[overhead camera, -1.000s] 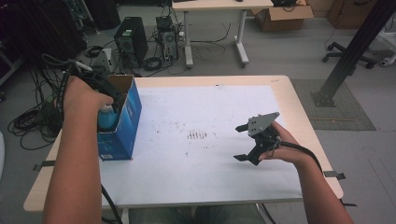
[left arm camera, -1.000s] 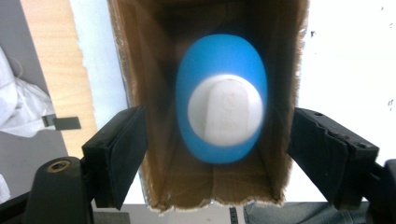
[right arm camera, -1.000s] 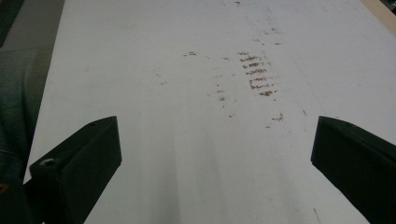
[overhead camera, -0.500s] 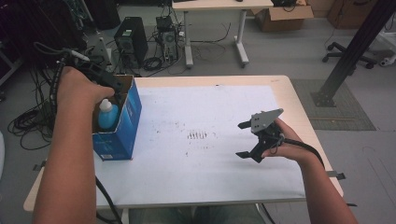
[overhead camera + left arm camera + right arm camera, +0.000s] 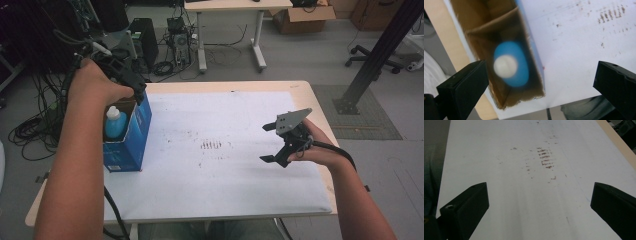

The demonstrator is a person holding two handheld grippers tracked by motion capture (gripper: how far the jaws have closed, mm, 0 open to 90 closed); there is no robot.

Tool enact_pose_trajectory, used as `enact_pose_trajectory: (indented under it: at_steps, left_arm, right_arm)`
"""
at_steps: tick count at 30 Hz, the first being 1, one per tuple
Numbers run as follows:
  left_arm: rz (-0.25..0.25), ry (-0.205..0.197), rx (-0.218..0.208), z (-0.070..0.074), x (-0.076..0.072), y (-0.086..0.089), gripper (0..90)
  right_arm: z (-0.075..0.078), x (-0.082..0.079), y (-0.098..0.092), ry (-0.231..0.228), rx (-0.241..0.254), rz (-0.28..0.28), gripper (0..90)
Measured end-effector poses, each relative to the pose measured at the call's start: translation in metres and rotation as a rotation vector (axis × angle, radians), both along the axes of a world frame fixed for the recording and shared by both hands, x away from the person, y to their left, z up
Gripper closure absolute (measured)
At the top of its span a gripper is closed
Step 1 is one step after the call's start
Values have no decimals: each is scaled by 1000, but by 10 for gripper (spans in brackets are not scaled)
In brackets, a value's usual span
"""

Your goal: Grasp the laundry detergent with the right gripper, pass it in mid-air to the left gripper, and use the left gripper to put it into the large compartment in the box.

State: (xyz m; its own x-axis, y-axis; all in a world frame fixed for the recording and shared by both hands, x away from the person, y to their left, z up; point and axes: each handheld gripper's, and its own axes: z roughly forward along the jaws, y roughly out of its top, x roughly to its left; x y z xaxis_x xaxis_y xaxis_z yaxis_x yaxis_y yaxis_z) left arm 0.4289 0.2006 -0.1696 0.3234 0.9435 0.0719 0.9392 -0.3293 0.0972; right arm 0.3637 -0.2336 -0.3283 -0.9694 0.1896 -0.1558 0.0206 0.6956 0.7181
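Observation:
A blue bottle with a white cap (image 5: 115,123) (image 5: 510,65) stands upright inside an open blue cardboard box (image 5: 131,137) (image 5: 534,75) at the table's left edge. My left gripper (image 5: 131,80) (image 5: 541,82) hovers above the box, looking straight down into it, jaws wide apart with nothing between them. My right gripper (image 5: 272,142) (image 5: 539,205) is held over the white sheet (image 5: 225,165) at the right side of the table, open and empty, pointing left toward a patch of brown smudges (image 5: 212,145) (image 5: 545,157).
The white sheet covers most of the wooden table (image 5: 310,92). A cardboard divider (image 5: 491,21) splits the box's inside. Beyond the table stand a second desk (image 5: 230,6), computer towers and cables on the floor, and a black post (image 5: 380,55) at right.
My left gripper has risen and drawn back from the box top, leaving the bottle standing inside. The right gripper has stayed nearly in place.

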Motion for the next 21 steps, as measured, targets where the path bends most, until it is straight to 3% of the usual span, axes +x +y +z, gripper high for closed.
enact_pose_trajectory:
  at_steps: [7,12,15,21]
  left_arm:
    - [-221,-38,14,6,-8,-40,2]
    - [-421,-27,21,3,-18,-71,2]
    - [-558,-16,28,-4,-25,-88,2]
    - [-726,27,24,-26,-33,-110,3]
  right_arm:
    - [18,3,3,-18,-41,14,16]
    - [26,4,9,-26,-74,29,17]
    - [29,5,14,-25,-90,39,17]
    - [29,6,21,-15,-137,55,21]
